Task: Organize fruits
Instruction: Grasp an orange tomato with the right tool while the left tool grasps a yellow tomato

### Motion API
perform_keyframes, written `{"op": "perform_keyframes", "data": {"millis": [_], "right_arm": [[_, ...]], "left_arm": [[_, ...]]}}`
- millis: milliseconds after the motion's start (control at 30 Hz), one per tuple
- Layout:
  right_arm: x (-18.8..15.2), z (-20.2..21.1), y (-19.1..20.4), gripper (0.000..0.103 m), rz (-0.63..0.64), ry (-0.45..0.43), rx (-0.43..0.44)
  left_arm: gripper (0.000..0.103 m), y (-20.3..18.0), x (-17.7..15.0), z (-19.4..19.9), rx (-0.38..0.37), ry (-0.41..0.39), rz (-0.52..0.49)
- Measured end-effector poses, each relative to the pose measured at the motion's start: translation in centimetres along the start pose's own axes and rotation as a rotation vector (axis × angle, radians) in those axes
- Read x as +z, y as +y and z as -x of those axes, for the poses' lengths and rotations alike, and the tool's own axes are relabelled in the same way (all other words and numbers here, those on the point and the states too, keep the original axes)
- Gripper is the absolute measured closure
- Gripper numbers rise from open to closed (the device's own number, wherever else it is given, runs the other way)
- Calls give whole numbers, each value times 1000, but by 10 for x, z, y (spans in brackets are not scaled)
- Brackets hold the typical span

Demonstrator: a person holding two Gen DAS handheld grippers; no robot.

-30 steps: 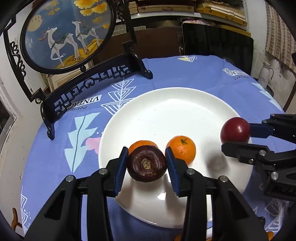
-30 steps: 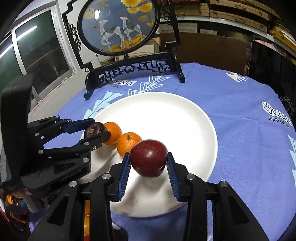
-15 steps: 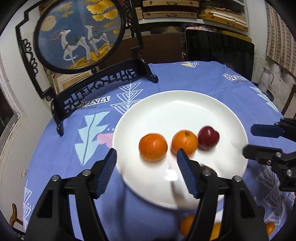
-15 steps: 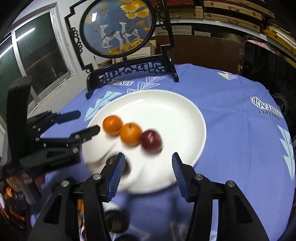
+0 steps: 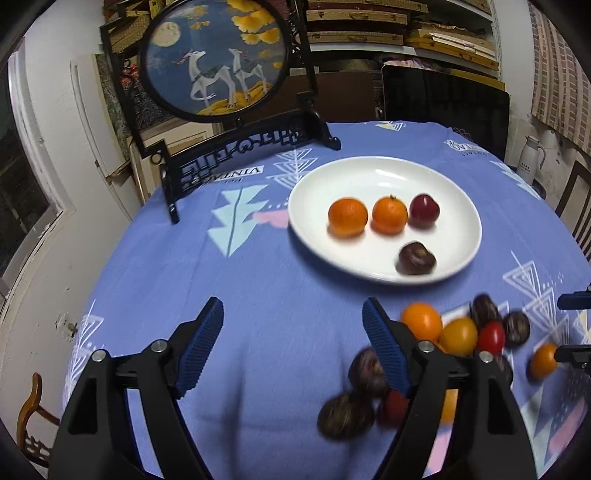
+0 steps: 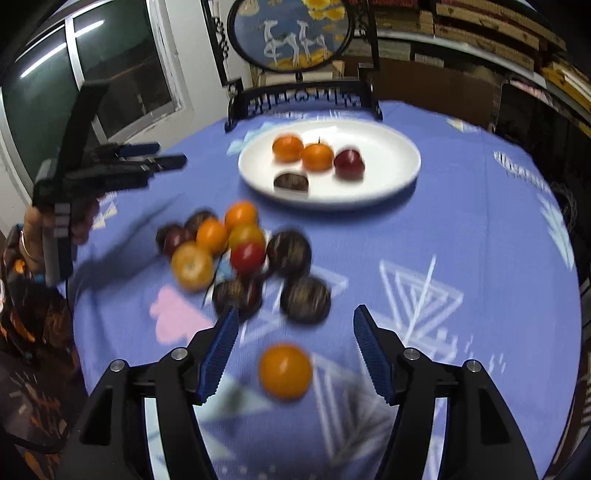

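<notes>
A white plate [image 5: 454,184] [image 6: 391,162] holds two oranges [image 5: 348,216] [image 6: 287,148], a red plum [image 5: 424,211] [image 6: 349,163] and a dark brown fruit [image 5: 416,258] [image 6: 291,181]. A loose pile of oranges, red and dark fruits [image 5: 458,334] [image 6: 240,251] lies on the blue cloth nearer me. My left gripper [image 5: 293,343] hangs over bare cloth left of the pile, jaws opening, nothing between them. My right gripper [image 6: 291,350] is also opening above a single orange [image 6: 285,371] lying on the cloth, pads apart from it.
A round deer picture in a black carved stand [image 5: 214,62] [image 6: 295,33] stands at the table's far edge. A dark screen [image 5: 443,103] sits behind the table. A white jug [image 5: 530,158] is at far right. A hand [image 6: 37,221] holds the left gripper.
Both grippers let go of their fruits onto the plate, the dark one and the red plum, opened wider and drew back toward the near side, bringing the loose pile into view.
</notes>
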State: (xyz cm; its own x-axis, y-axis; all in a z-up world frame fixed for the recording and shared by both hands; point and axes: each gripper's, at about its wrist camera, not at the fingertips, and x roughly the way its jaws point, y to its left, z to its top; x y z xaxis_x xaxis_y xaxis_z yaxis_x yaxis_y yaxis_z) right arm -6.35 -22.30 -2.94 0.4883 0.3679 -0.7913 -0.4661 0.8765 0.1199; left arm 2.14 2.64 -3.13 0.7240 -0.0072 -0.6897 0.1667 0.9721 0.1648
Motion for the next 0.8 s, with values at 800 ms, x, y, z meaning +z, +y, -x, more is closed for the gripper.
{"op": "perform_keyframes", "data": {"millis": [800], "right_arm": [[-27,-22,8,68,12,70,-39]], "left_arm": [[26,-101,-71,28,-174,-20,-353]]}}
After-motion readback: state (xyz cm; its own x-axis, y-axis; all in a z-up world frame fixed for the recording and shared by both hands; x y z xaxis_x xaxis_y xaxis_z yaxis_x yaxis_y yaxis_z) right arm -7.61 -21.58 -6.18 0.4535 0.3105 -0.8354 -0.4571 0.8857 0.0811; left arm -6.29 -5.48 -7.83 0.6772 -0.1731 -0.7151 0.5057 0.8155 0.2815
